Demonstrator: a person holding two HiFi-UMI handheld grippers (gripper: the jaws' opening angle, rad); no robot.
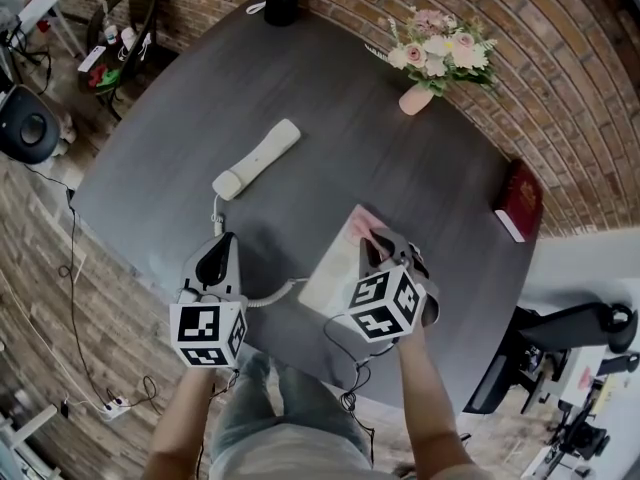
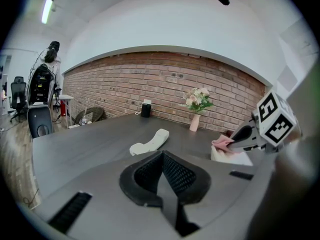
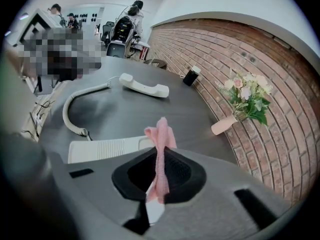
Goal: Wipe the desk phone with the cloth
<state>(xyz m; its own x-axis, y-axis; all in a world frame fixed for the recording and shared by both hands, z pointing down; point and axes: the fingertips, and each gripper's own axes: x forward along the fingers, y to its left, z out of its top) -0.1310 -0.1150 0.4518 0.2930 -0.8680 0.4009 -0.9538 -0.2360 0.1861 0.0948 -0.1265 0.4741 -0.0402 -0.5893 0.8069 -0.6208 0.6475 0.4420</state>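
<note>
The cloth point(image 3: 160, 134) is pink, the phone base point(image 3: 100, 149) and handset point(image 1: 258, 158) white, the table point(image 1: 420, 178) dark grey.

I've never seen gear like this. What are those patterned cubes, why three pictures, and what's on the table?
No robot here: a person holds a hand-held clamp, called a gripper, in each hand; the patterned cubes are part of them. The head view comes from a camera on the person's head looking down; the other two ride on the grippers and look along their jaws. The left gripper is shut and empty. The right gripper pinches a pink cloth at the white desk phone base. On the dark table are also the handset, off its base, a vase of flowers and a red book.
</note>
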